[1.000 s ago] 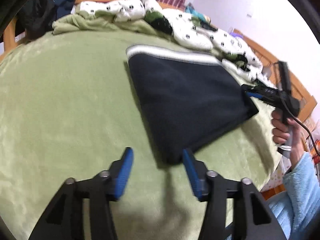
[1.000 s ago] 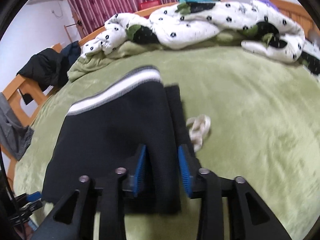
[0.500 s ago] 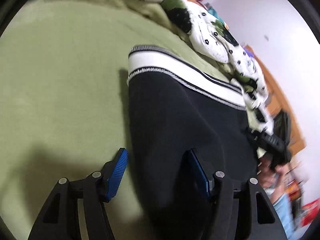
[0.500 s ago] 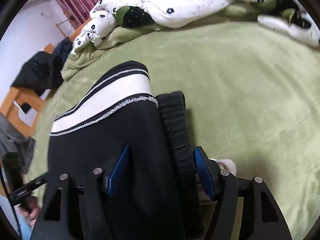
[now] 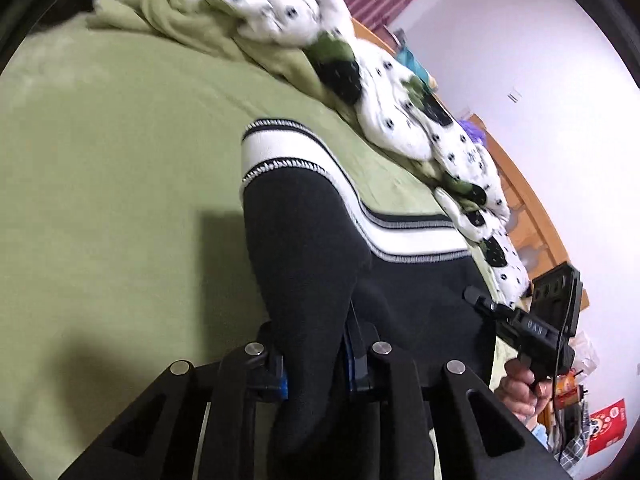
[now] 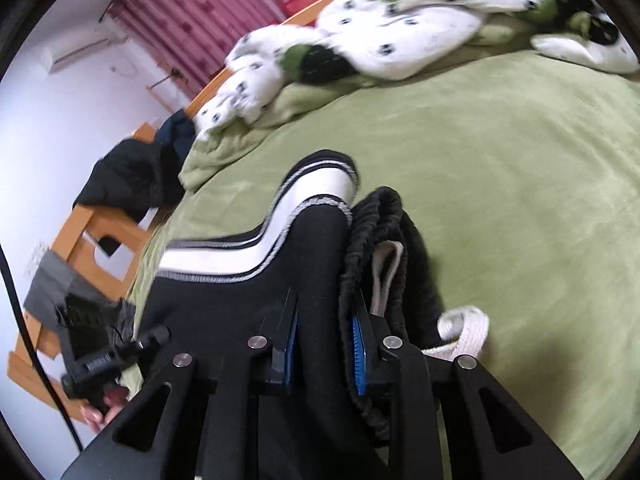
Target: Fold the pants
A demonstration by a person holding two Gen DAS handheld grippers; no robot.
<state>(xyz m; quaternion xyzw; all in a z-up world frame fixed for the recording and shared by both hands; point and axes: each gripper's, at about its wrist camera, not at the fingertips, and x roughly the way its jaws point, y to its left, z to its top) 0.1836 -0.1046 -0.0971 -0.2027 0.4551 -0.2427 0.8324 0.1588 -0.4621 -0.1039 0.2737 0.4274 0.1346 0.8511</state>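
Plush green blanket [image 5: 100, 160], black fleecy pants [image 5: 304, 248], ribbed white-striped cuff [image 6: 320, 184]

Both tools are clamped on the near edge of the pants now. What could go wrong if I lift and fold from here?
1. The left tool and right tool, whose jaws have just been closing, each pinch a thick bunch of the black pants; a layer may slip out and spoil the fold.
2. The white drawstring lies loose beside the right tool and could dangle or snag.
3. The spotted quilt sits close behind the striped waistband; folding forward may land on it.
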